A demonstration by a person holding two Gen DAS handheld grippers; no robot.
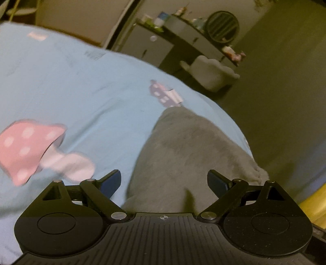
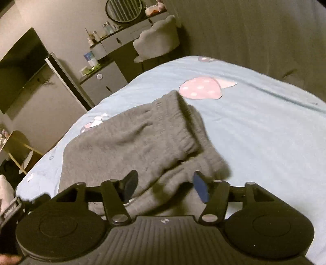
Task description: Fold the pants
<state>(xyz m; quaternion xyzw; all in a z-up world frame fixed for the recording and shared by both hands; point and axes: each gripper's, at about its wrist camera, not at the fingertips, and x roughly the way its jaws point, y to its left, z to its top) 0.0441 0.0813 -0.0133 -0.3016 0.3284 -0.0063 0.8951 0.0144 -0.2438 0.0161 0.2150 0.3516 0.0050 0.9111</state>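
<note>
The grey fleece pants (image 2: 130, 142), judged soft, light and limp, are seen folded on the light-blue mushroom-print bed sheet (image 2: 254, 132), best gripped at the ribbed cuff, while left gripper (image 1: 164, 183) and right gripper (image 2: 163, 187) jaws are spread, empty.

Home bedroom. Bed (image 2: 254, 126) with light blue mushroom-print cover. Beyond the bed's far edge: vanity counter (image 2: 124, 33) with bottles, round mirror (image 2: 123, 10), and pale upholstered chair (image 2: 158, 39). Left of the bed, a wall-mounted dark screen (image 2: 20, 67).
</note>
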